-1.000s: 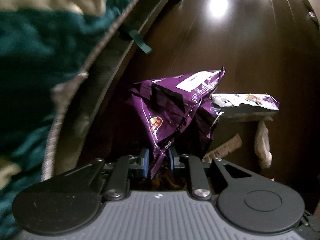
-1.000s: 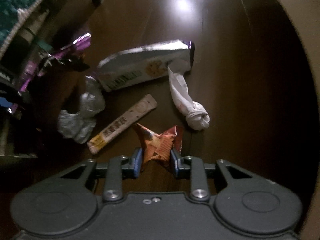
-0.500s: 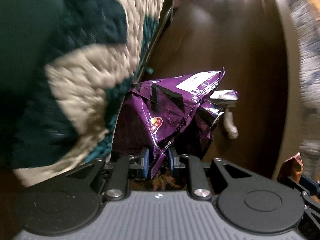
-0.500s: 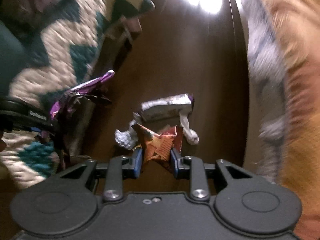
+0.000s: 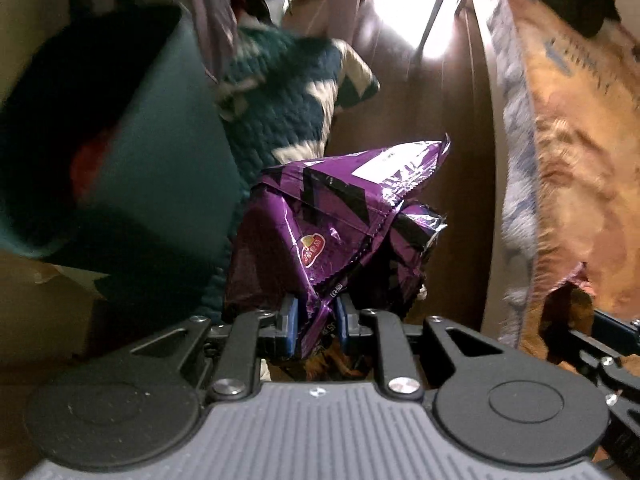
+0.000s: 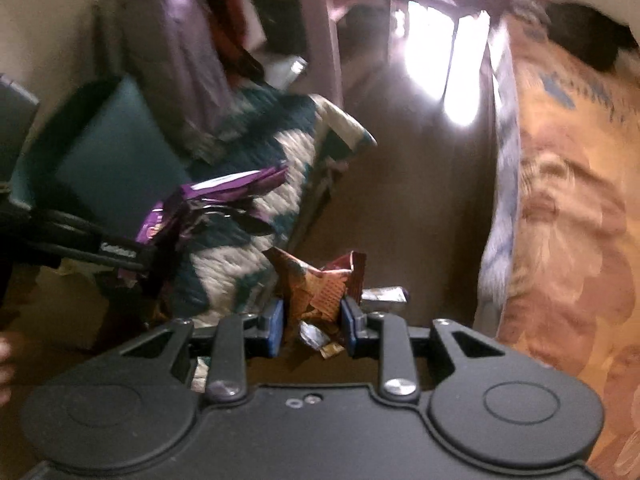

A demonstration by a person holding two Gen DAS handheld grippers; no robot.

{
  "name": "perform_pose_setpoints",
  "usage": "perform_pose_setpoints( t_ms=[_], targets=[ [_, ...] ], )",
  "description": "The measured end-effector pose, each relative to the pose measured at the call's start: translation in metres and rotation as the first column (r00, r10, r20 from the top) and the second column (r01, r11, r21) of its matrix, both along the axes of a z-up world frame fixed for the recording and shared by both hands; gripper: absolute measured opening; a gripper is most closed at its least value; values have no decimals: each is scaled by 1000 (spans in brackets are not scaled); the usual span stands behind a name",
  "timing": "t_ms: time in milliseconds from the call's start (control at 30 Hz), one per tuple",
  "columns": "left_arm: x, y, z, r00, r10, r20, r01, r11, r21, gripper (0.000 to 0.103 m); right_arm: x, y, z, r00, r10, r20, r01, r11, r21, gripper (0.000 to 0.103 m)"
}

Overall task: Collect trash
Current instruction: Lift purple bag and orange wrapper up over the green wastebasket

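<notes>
Floor trash has dropped from view as I lift both tongs: left gripper (image 5: 316, 320) clamped on purple bag (image 5: 340, 216), right gripper (image 6: 312, 320) clamped on orange wrapper (image 6: 320, 284), so I judge both ready for binning.

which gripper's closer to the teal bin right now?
Left. The left gripper, shut on the purple snack bag, sits right beside the teal bin. The right gripper, holding the orange wrapper, is farther off, with the left gripper between.

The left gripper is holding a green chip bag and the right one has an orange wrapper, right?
Not quite. The left wrist view shows the left gripper pinching a purple chip bag, not a green one. The right gripper does hold the orange wrapper.
</notes>
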State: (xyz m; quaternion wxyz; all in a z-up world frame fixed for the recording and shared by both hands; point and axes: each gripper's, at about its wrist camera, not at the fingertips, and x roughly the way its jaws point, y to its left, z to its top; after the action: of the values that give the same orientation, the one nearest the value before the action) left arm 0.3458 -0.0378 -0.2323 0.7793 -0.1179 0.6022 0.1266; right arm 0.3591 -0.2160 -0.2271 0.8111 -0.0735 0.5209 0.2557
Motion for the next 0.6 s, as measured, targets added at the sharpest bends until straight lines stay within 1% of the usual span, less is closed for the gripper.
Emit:
perform_pose_setpoints(
  t_ms=[67,133,233,300,333,400,500,600],
  targets=[
    [-7,9,27,999,-9,32,8,1000,6,18,-7,15,26,999,35,26,-36,999,17,29],
    [-15,17,43,998,-16,55,15,1000,15,18,-11,28,49,997,65,45,-67,997,33,29],
    [-27,32,72,997,-8,80,9,1000,-17,18,-19,51,82,991,102,89,-106,993,47,29],
    [-35,42,91,994,-6,107,6,1000,-1,18,-23,63,101,986,119,118,-126,990,55,29],
    [-40,49,100,993,12,119,-11,1000,-5,18,-24,70,111,983,125,135,-134,989,61,29],
    [-51,63,114,989,49,139,-43,998,-50,18,-28,82,126,977,135,167,-148,987,66,29],
    [-64,83,137,984,64,169,-58,997,-43,18,-30,100,143,971,141,192,-157,985,72,29],
    [-72,110,155,978,96,187,-87,995,-57,18,-28,122,157,966,152,211,-170,983,71,29]
  ],
)
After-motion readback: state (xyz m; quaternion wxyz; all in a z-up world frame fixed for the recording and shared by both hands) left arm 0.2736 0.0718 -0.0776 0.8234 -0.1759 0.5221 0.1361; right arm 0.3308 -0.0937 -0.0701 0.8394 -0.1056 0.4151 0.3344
